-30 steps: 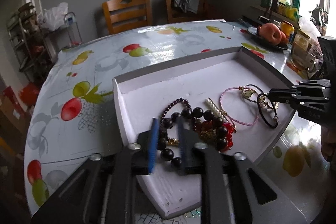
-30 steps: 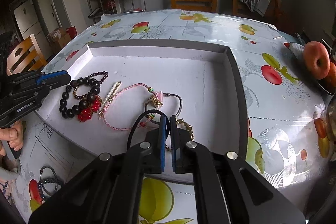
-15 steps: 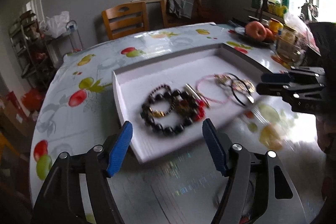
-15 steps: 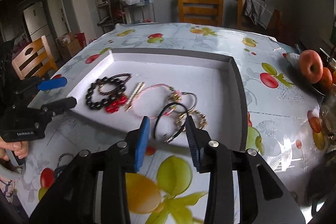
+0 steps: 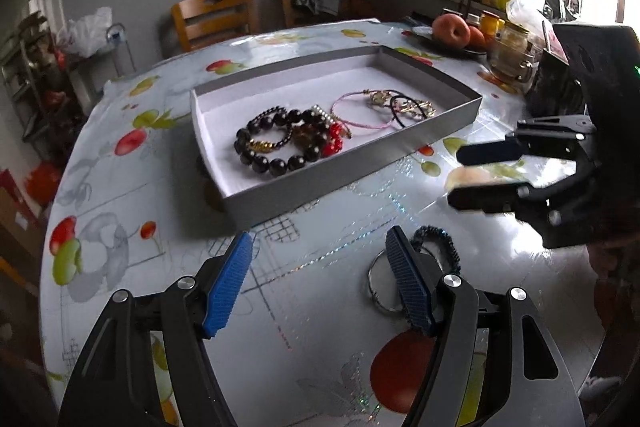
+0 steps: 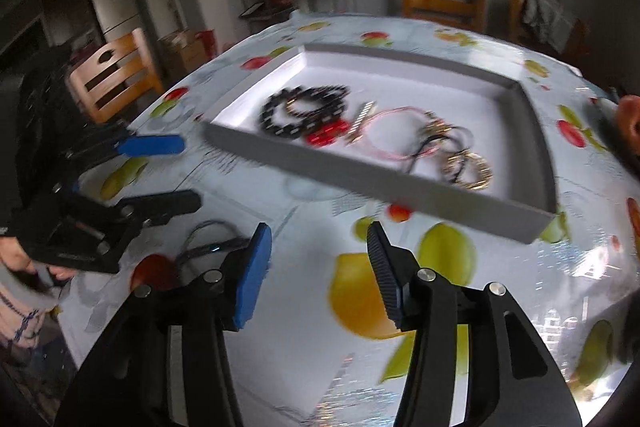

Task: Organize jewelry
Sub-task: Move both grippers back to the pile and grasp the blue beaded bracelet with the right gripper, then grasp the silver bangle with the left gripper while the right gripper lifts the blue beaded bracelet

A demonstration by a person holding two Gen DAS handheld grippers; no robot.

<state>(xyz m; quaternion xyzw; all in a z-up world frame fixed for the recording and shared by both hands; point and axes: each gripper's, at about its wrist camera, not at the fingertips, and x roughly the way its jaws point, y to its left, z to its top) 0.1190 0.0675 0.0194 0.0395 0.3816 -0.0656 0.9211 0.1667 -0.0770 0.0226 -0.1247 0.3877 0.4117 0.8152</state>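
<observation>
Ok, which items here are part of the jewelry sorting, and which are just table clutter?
Job:
tray
black bead bracelet
red beads
pink cord
gold chain
hair ties outside the tray
left gripper and right gripper, both open

Lying about:
plate of fruit
jars
chair

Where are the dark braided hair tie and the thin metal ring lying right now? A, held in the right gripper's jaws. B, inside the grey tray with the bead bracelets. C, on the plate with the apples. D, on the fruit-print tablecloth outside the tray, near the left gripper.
D: the dark braided hair tie and thin metal ring lie on the fruit-print tablecloth, outside the grey tray, beside the open left gripper.
</observation>
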